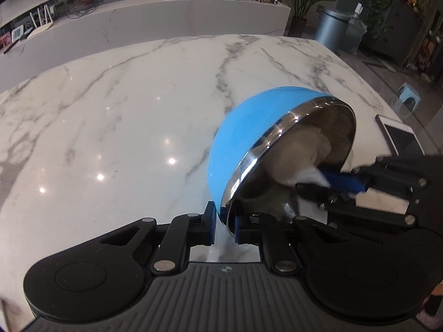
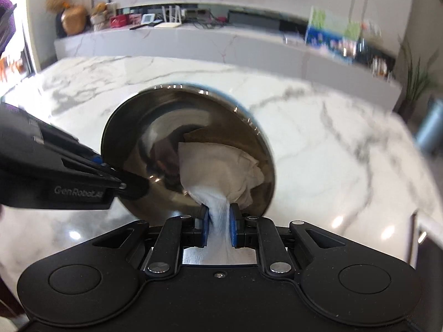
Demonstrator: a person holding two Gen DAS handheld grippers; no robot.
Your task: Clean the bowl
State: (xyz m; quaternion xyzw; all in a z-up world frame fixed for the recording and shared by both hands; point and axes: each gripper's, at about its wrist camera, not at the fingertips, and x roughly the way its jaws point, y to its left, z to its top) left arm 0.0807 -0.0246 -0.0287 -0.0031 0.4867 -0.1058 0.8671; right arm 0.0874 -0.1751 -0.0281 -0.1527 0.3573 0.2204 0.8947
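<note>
Marble table (image 1: 124, 116) fills both views, veined grey. Above it the bowl (image 1: 243, 138) (blue outside, mirror steel inside) is tipped on edge, its rim pinched between the narrow jaws of the left gripper (image 1: 224, 221). The right gripper (image 2: 218, 228) is clamped on a white cloth (image 2: 221, 166), which is bunched inside the bowl. A phone (image 1: 398, 135) lies near the table's edge, beyond the bowl.

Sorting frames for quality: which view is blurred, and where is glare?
Right wrist view: background smeared by motion blur, the white cloth fairly sharp. Left wrist view: sharp, with lamp glare spots on the marble table and highlights on the blue steel-lined bowl rim.
</note>
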